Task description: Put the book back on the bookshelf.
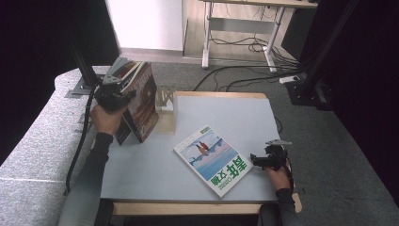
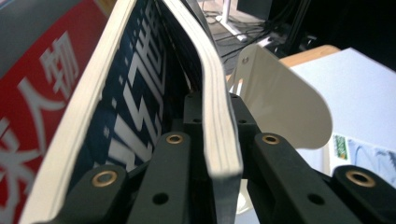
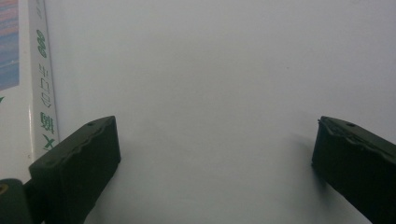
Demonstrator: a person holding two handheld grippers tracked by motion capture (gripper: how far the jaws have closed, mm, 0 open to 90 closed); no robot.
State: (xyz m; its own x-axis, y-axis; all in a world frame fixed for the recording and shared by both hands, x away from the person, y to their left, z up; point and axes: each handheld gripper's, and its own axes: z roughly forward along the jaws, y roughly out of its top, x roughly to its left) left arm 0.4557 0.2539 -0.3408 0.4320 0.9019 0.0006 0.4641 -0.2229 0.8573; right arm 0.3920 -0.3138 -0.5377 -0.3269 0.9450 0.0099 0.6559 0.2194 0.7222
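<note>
Progress: roughly midway, by appearance. Left claw (image 1: 123, 92) clamped on fore-edge of thin magazine (image 2: 219, 135), held upright among red-covered magazines (image 1: 141, 101) beside white bookend (image 1: 165, 100), counter's (image 1: 141, 165) far-left corner. Green-titled magazine (image 1: 214, 159) flat mid-counter, unshelved. Right claw (image 3: 215, 154) wide open, empty, just beside it.

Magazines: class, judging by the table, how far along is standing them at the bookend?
Done: magazines stand by the white bookend. In hand: the left gripper clamps one of them. Left: the flat magazine beside the open right gripper.
</note>
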